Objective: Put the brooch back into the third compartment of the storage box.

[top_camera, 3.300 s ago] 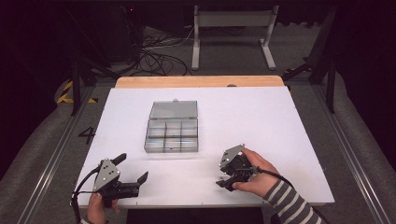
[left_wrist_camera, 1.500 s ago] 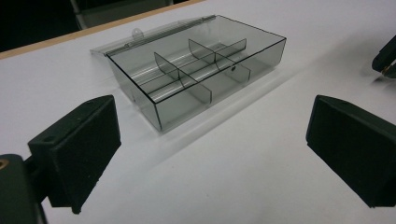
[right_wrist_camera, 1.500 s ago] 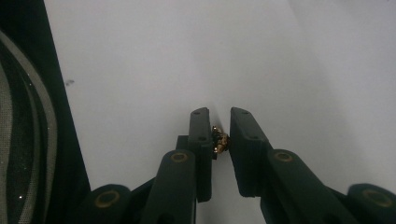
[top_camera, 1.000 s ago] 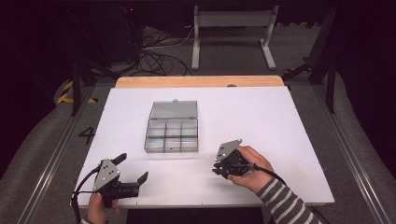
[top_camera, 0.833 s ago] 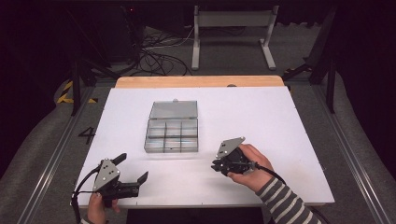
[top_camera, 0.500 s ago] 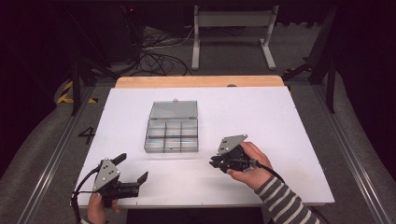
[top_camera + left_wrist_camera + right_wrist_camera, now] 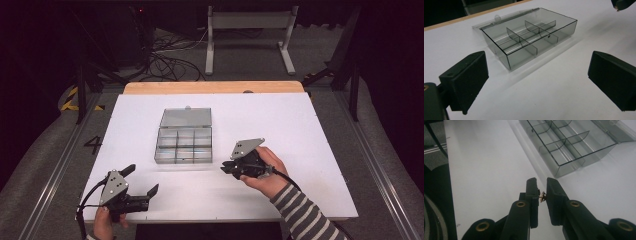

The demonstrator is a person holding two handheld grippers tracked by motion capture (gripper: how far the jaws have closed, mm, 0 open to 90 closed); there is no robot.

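The right gripper [image 7: 226,167], jaws nearly closed on a tiny brass-coloured part [image 7: 542,195], appears to carry it toward the clear compartment box [image 7: 183,145], needing placement over a cell, while the left gripper [image 7: 141,185] rests wide open, empty.

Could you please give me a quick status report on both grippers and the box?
Left gripper open, low at the near edge. Right gripper shut on small brass-coloured part, beside clear plastic divided box. Box lid open, compartments look empty. Nothing between.

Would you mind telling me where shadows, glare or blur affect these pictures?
High view: evenly lit white table, dark surroundings. Left gripper view: the clear box casts a soft shadow, its near walls sharp. Right gripper view: the small brass part between the jaws is blurred, too close.
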